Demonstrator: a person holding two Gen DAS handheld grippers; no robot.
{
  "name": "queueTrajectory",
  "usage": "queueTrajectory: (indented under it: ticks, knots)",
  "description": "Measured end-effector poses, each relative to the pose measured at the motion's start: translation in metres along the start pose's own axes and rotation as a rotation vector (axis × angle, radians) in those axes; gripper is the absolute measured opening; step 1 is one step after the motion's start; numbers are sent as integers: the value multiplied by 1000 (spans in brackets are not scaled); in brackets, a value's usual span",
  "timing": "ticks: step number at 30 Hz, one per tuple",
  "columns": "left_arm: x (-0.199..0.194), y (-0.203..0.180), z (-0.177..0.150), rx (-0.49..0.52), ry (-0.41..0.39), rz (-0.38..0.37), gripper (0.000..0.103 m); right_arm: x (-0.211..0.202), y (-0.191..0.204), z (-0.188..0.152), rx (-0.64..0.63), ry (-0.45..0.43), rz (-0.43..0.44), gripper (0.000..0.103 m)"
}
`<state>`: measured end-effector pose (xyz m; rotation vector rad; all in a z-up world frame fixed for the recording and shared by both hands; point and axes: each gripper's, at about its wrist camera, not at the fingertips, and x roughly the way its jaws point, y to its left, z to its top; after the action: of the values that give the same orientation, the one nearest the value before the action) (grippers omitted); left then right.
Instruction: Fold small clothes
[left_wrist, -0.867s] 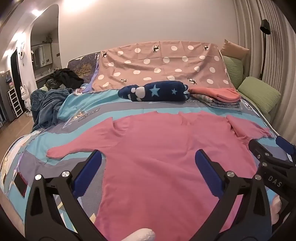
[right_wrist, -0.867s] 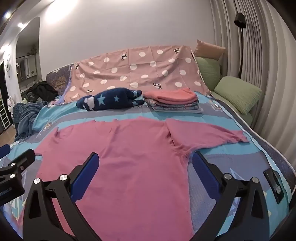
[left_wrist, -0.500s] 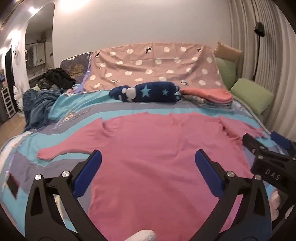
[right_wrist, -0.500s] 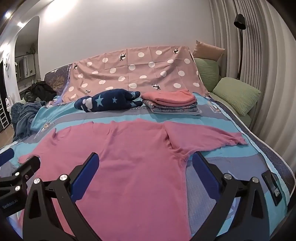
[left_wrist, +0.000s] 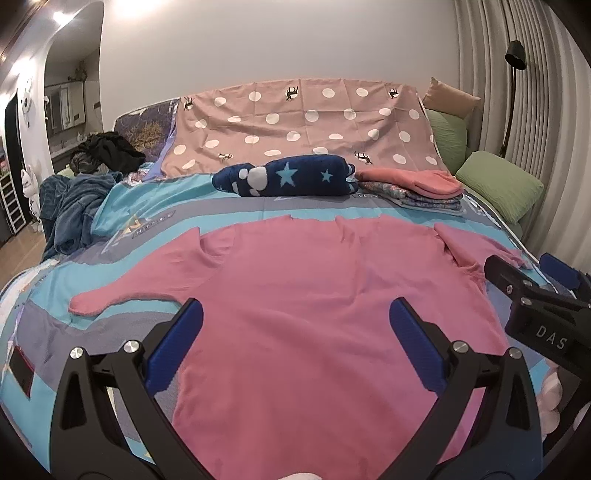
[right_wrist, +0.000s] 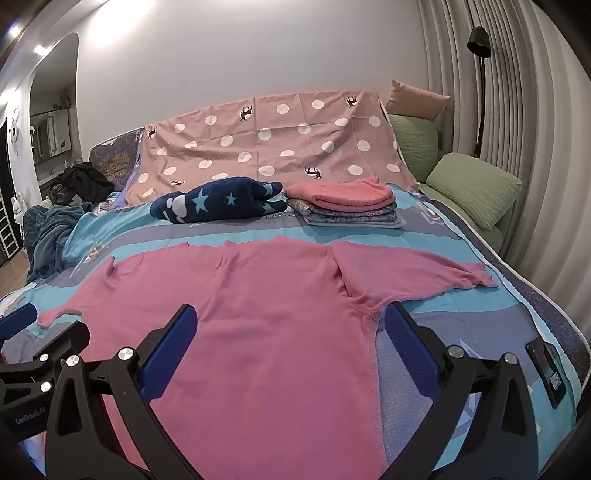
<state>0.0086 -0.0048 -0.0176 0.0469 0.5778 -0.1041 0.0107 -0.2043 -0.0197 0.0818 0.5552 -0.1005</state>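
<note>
We hold both grippers low over the near edge of the bed (left_wrist: 236, 214), side by side, and neither one touches cloth. Our left gripper (left_wrist: 295, 317) has its blue-padded fingers (left_wrist: 173, 347) spread wide apart with nothing between them, and our right gripper (right_wrist: 290, 325) is spread just as wide and equally empty. The pink long-sleeved shirt (left_wrist: 332, 302) lies flat on the bed cover, its hem at the near edge under our grippers and its neckline toward the far edge. One sleeve (left_wrist: 136, 280) runs out toward the left edge of the bed, and the other sleeve (right_wrist: 410, 269) stretches toward the right edge, its cuff a little rumpled. In the left wrist view our right gripper shows at the right of the picture, hanging beside the shirt's right side. Beyond the neckline, near the far edge, a dark blue star-printed bundle (right_wrist: 218, 201) lies just left of a stack of folded clothes (right_wrist: 343, 206) with a coral piece on top; the two nearly touch. A pink polka-dot sheet (left_wrist: 303, 129) drapes the headboard behind them. Green pillows (right_wrist: 476, 188) sit at the far right corner, and a dark blue blanket (left_wrist: 74, 206) is heaped at the left edge.
</note>
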Motion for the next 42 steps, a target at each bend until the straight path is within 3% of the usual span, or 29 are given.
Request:
queueTrajectory:
  ticks: [11, 42]
  knots:
    - [1, 4, -3, -21, 1, 13, 101, -7, 3, -6, -20, -71, -18, 102]
    - [5, 9, -13, -20, -2, 22, 101, 4, 21, -13, -42, 7, 27, 102]
